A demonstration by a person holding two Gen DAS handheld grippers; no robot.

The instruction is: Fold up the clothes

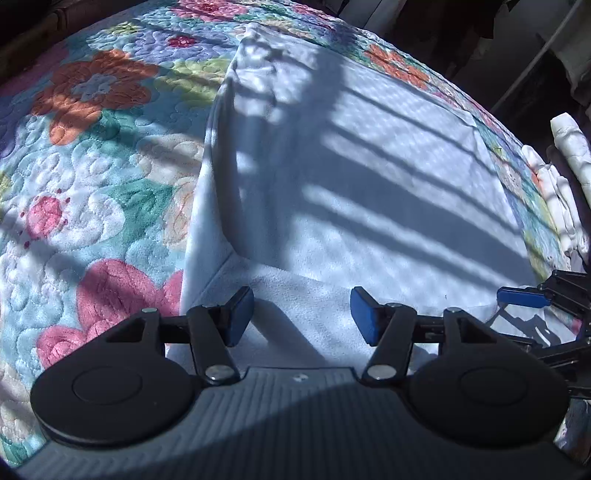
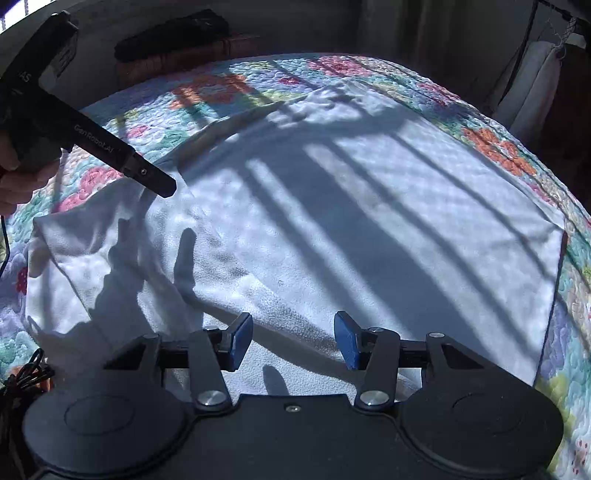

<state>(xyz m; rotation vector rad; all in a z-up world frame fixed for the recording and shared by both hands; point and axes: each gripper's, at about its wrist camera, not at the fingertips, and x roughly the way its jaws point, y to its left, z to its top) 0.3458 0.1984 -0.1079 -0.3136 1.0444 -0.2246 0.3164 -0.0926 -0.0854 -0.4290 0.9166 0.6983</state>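
A white fleece garment (image 1: 369,177) lies spread flat on a floral quilt (image 1: 92,155), with a fold along its left side. It also fills the right wrist view (image 2: 369,221). My left gripper (image 1: 302,317) is open and empty just above the garment's near edge. My right gripper (image 2: 292,341) is open and empty over the garment's near edge too. The right gripper's blue fingers (image 1: 521,297) show at the right edge of the left wrist view. The left gripper's black body (image 2: 122,155) shows at upper left in the right wrist view.
The quilt (image 2: 207,96) covers a bed. Folded white clothes (image 1: 565,177) are stacked past the bed's right edge. Dark furniture (image 2: 173,33) stands beyond the far edge. Barred shadows cross the garment.
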